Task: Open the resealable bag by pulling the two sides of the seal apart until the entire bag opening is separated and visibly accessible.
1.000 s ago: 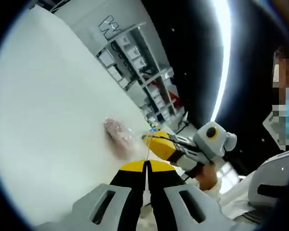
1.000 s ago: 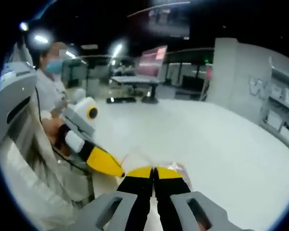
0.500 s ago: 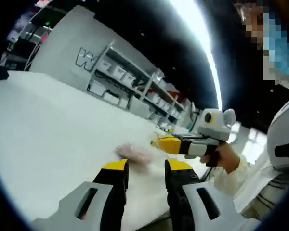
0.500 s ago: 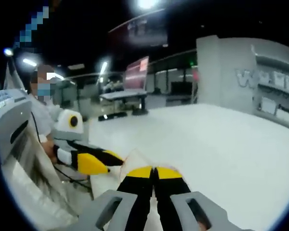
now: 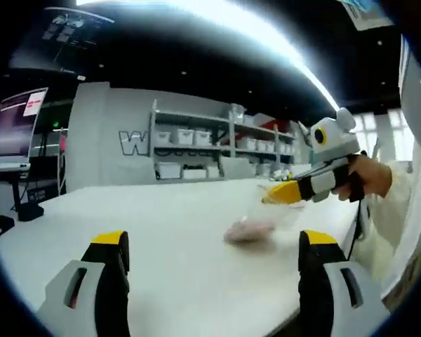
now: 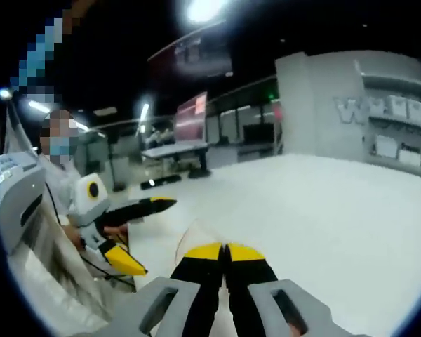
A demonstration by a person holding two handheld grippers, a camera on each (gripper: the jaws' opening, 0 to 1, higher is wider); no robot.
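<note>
Jaws of your left gripper [image 5: 210,246] stand wide apart in the left gripper view, holding nothing. Ahead, the bag [image 5: 256,223] lies on the white table [image 5: 126,217], its clear top edge pinched by your right gripper [image 5: 268,199].

Right gripper view: your right gripper [image 6: 224,250] is closed on the bag [image 6: 188,236]; your left gripper [image 6: 154,235] is spread, apart from it.

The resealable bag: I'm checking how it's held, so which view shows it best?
Left gripper view: the resealable bag hangs from the shut right gripper over the white table. The right gripper view catches merely a clear edge by its jaws.
</note>
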